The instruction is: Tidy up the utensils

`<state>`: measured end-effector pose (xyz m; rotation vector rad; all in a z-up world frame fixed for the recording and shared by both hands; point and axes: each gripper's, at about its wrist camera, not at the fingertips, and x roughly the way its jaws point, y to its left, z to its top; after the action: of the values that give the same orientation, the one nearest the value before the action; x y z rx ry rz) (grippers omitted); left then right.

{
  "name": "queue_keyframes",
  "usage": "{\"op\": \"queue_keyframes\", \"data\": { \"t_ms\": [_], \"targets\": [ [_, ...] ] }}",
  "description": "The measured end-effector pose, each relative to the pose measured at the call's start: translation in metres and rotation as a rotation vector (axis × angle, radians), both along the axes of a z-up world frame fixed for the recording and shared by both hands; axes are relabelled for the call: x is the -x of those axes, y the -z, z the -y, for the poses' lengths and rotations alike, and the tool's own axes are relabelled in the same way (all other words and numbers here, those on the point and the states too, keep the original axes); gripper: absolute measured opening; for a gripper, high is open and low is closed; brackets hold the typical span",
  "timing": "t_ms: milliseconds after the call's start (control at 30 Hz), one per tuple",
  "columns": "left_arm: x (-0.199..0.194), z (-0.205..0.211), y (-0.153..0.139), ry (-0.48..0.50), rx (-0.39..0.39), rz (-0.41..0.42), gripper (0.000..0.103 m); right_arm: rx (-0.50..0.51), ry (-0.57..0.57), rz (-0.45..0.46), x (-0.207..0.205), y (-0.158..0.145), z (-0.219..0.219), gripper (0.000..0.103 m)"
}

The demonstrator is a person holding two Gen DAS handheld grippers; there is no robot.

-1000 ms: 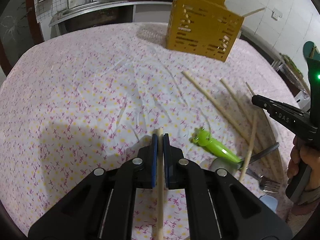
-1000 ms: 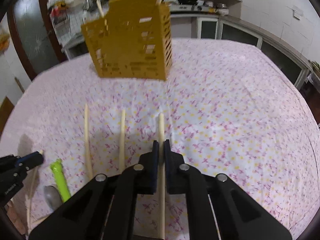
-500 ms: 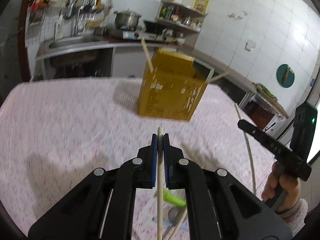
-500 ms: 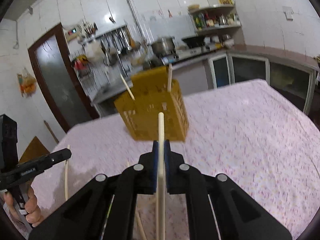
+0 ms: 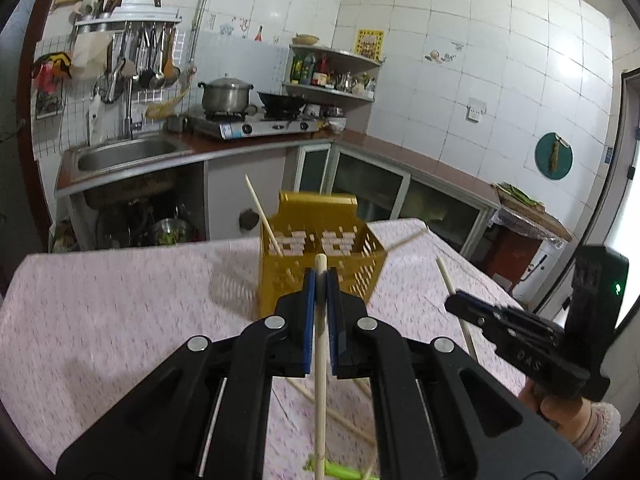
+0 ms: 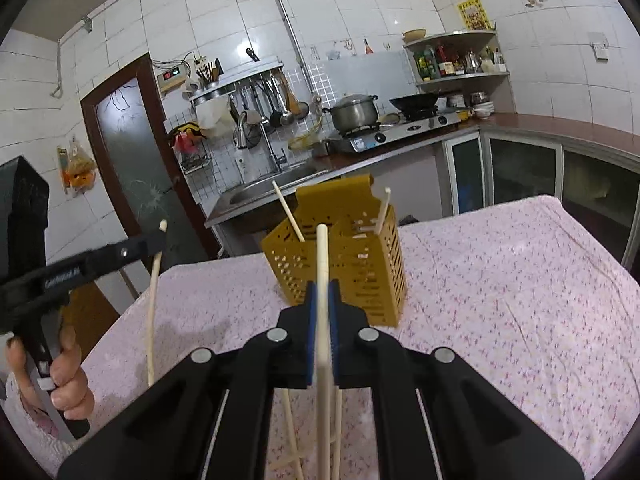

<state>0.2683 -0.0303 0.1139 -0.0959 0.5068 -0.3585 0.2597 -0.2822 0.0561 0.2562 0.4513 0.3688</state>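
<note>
a yellow slotted utensil holder (image 5: pixel 320 268) stands on the far middle of a table under a pink flowered cloth (image 5: pixel 120 320), with two chopsticks (image 6: pixel 290 216) leaning out of it. the left gripper (image 5: pixel 320 280) is clamped on a wooden chopstick (image 5: pixel 320 360), its tip just past the blue pads. the right gripper (image 6: pixel 322 292) pinches another chopstick (image 6: pixel 323 264) the same way. more chopsticks (image 5: pixel 344 428) and a green-handled utensil (image 5: pixel 340 470) lie near on the cloth. behind are a sink (image 5: pixel 120 156) and stove (image 5: pixel 256 126).
</note>
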Motion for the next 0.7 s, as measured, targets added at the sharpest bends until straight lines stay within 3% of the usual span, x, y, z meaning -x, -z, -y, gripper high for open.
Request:
{"op": "queue_keyframes", "data": {
  "t_ms": [167, 333, 533, 700],
  "targets": [
    [-0.02, -0.008, -0.025, 0.009, 0.073, 0.118, 0.004, -0.018, 0.027, 0.063, -0.011, -0.014, 0.001, 0.006],
    [-0.039, -0.006, -0.042, 0.009, 0.074, 0.21, 0.004, 0.0, 0.068, 0.189, -0.021, -0.039, -0.001, 0.006],
    [-0.058, 0.005, -0.057, 0.014, 0.092, 0.305, 0.004, -0.048, 0.098, 0.295, -0.046, -0.065, -0.004, 0.006],
    [-0.068, 0.012, -0.065, -0.003, 0.114, 0.385, 0.004, -0.08, 0.174, 0.444, -0.056, -0.08, -0.004, 0.006]
  ]
}}
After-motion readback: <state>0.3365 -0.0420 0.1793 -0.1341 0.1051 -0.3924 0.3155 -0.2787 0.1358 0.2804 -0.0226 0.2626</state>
